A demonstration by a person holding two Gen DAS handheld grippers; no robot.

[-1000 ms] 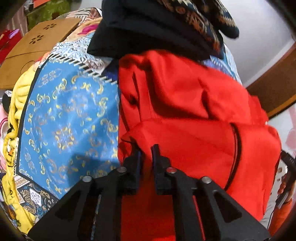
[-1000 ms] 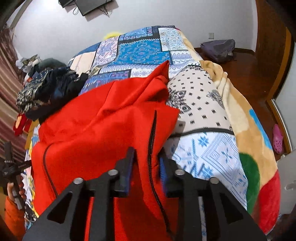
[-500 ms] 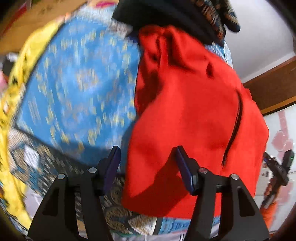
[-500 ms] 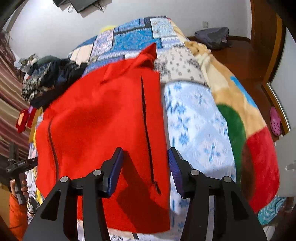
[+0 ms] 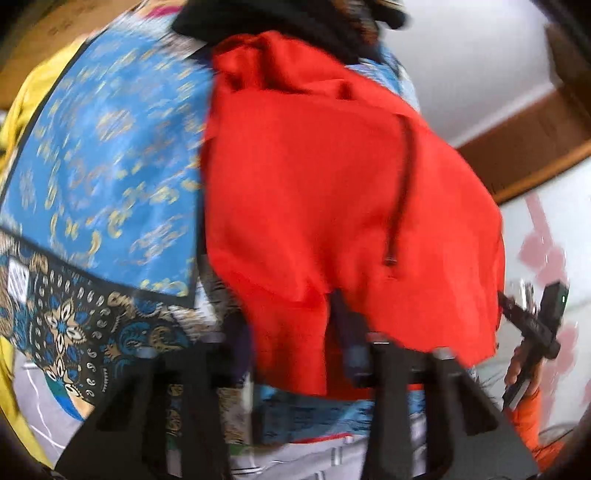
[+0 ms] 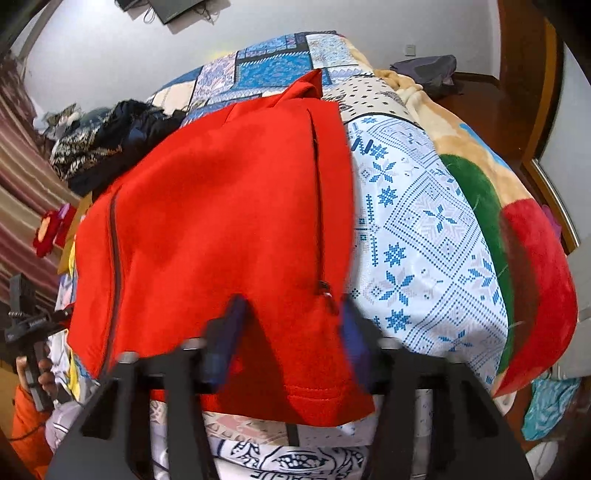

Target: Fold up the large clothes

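A red zip-up garment [image 5: 314, 184] lies folded on the patterned bedspread [image 5: 103, 147]; its black drawstring [image 5: 400, 192] hangs down the front. My left gripper [image 5: 293, 336] straddles the near hem, its blurred jaws closing with a fold of red cloth between them and the pads still apart. In the right wrist view the same garment [image 6: 221, 221] shows two dark zips. My right gripper [image 6: 288, 332] also stands over the near hem by the zip pull [image 6: 325, 286], jaws closing, cloth between them, pads not pressing.
A heap of dark clothes [image 6: 110, 147] lies at the bed's far left, also seen as dark clothes [image 5: 295, 22]. A fleece blanket [image 6: 535, 266] hangs over the bed's right side. A hand [image 5: 517, 369] with an orange sleeve holds the other gripper. A bag [image 6: 428, 74] sits on the wooden floor.
Both grippers let go of the red cloth, opened wide and drew back to the garment's near hem. The garment has settled flatter. Both pairs of jaws now sit around the hem.
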